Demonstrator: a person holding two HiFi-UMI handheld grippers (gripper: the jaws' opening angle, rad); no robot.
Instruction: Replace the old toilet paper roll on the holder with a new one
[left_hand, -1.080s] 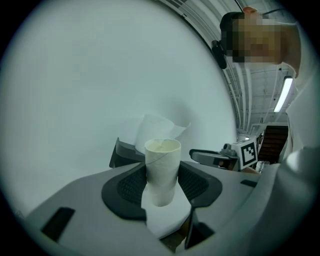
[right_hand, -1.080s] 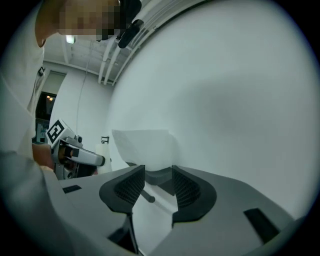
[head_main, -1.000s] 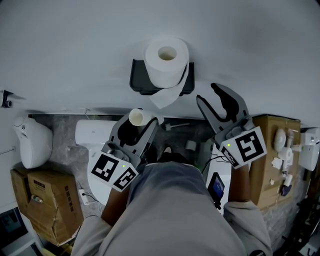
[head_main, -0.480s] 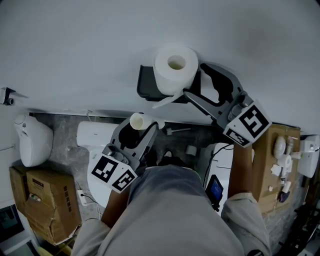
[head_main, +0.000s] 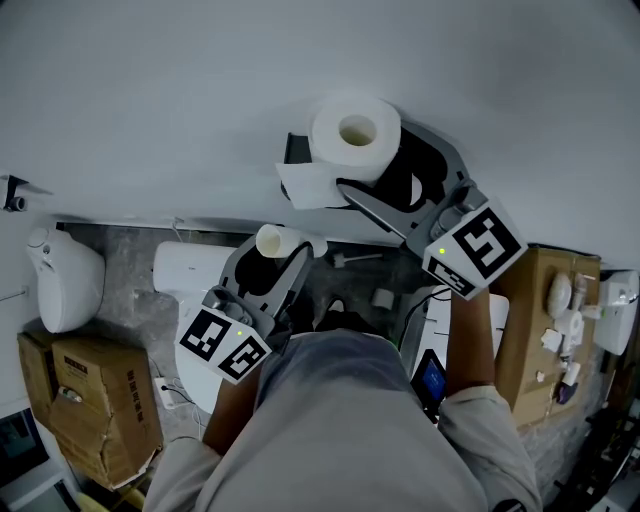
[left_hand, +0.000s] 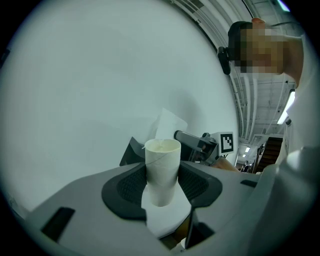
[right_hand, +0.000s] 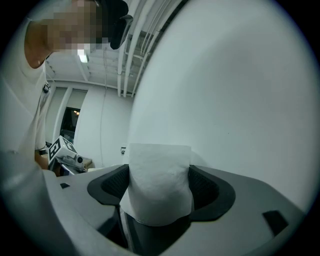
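Looks along right claw (right_hand: 160, 194), jaws just been opening and now wide, flanking white toilet paper roll (right_hand: 160, 172) filling gap between dark pads (right_hand: 110, 186), against plain white wall (right_hand: 225, 100), left claw's marker cube (right_hand: 54, 147) far left.

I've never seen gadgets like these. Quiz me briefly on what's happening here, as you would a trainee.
1. True or false: the left gripper holds a pale cardboard tube.
2. Which gripper straddles the full white toilet paper roll: A left, B right?
3. What does that roll sit on?
Key: 1 true. 2 B: the right gripper, whose jaws have just been opening, roll between them. 3 The black wall-mounted holder.
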